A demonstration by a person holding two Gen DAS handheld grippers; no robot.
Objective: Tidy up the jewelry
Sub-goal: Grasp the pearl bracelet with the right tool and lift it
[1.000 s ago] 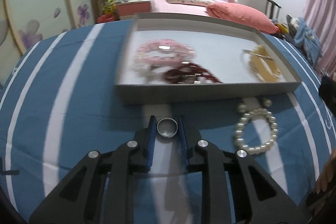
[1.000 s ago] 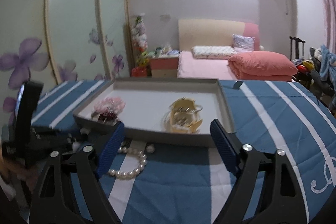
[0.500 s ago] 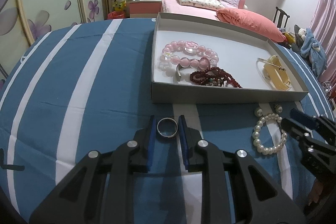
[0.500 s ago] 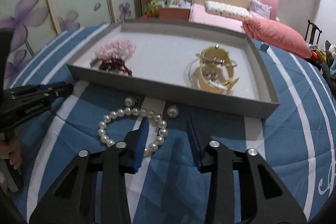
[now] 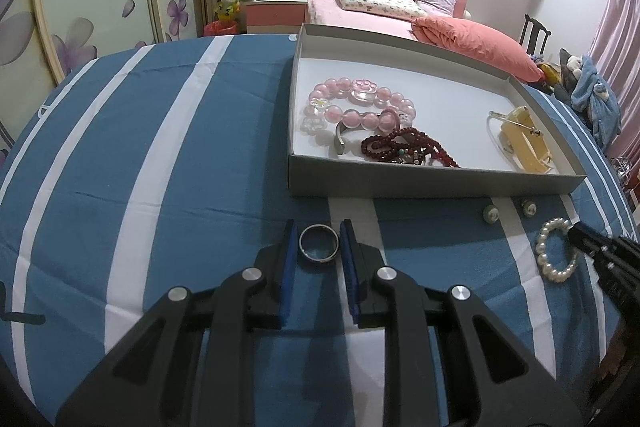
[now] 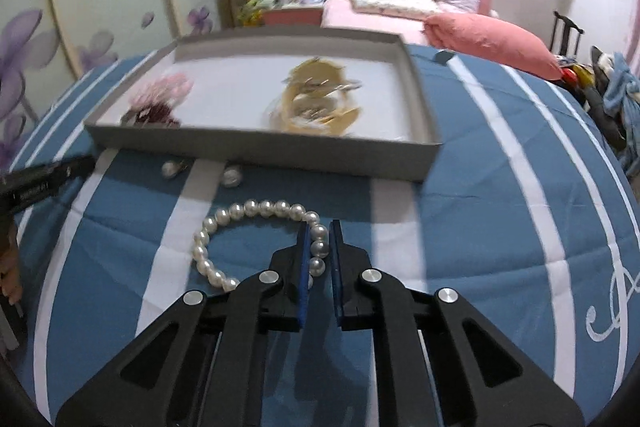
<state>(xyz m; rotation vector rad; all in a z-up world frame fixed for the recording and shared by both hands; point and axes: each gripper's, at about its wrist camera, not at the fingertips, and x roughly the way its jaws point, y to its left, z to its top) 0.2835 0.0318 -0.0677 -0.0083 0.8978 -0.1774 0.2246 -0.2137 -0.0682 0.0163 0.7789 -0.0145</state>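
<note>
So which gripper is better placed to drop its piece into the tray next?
Left, probably. The left gripper is shut on the silver ring, just short of the tray wall. The right gripper has just closed on the pearl bracelet, farther out.

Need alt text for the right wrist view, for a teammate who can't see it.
The right gripper is shut on one side of a pearl bracelet lying on the blue striped cloth. Beyond it, two loose pearl earrings lie beside a grey tray holding other jewelry.
</note>
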